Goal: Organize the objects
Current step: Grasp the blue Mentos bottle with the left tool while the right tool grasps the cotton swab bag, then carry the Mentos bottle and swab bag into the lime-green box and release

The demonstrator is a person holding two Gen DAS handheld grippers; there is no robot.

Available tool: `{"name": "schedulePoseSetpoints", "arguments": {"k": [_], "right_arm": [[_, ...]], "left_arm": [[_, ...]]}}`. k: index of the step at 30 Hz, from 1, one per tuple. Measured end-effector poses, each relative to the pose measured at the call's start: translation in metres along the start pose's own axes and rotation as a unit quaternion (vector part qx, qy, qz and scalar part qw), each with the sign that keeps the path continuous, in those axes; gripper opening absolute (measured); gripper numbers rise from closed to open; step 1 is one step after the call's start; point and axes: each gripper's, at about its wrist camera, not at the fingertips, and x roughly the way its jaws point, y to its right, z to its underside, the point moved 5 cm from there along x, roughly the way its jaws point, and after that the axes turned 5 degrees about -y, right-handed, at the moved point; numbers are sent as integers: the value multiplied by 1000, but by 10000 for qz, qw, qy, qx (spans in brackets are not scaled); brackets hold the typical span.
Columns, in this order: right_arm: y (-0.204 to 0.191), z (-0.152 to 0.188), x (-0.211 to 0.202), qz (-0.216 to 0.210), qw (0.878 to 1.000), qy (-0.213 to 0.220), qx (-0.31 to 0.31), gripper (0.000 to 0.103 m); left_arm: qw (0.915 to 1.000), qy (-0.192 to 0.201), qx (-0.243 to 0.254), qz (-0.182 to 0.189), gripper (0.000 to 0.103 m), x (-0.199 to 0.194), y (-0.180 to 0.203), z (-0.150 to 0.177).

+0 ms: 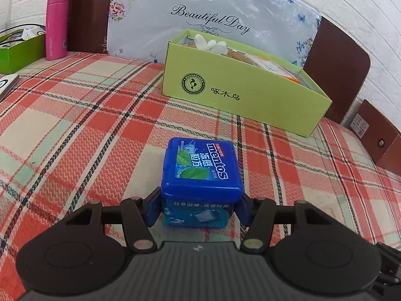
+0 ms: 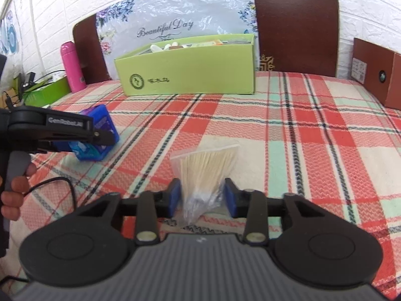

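A blue Mentos gum box (image 1: 203, 173) stands on the plaid tablecloth, and my left gripper (image 1: 198, 209) is shut on its lower part, blue pads touching both sides. It also shows in the right wrist view (image 2: 96, 135) at the left, held by that gripper (image 2: 100, 135). My right gripper (image 2: 202, 198) is open around the narrow end of a clear bag of cotton swabs (image 2: 205, 168) lying on the cloth; the pads stand apart from it. A light green open box (image 1: 238, 87) (image 2: 185, 72) with several items inside sits at the back.
A pink bottle (image 1: 56, 25) (image 2: 72, 66) and a darker green box (image 1: 17, 50) stand at the back left. Brown chair backs (image 2: 295, 25) and a floral board (image 1: 200, 12) line the far edge. A brown box (image 2: 376, 72) sits at the right.
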Motion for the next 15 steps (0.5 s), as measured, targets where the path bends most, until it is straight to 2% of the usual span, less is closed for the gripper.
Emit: {"name": "schedulePoseSetpoints", "arguments": {"k": [4, 10, 15], "right_arm": [[2, -2, 0, -25, 10000, 6, 95, 24], [2, -23, -11, -210, 9993, 266, 150, 23], [1, -56, -16, -311, 9976, 609, 76, 23]], "left_arm": [[9999, 10, 32, 106, 60, -3, 1, -3], [9990, 248, 122, 347, 60, -19, 9, -20], [9973, 519, 225, 476, 60, -28, 12, -48]]}}
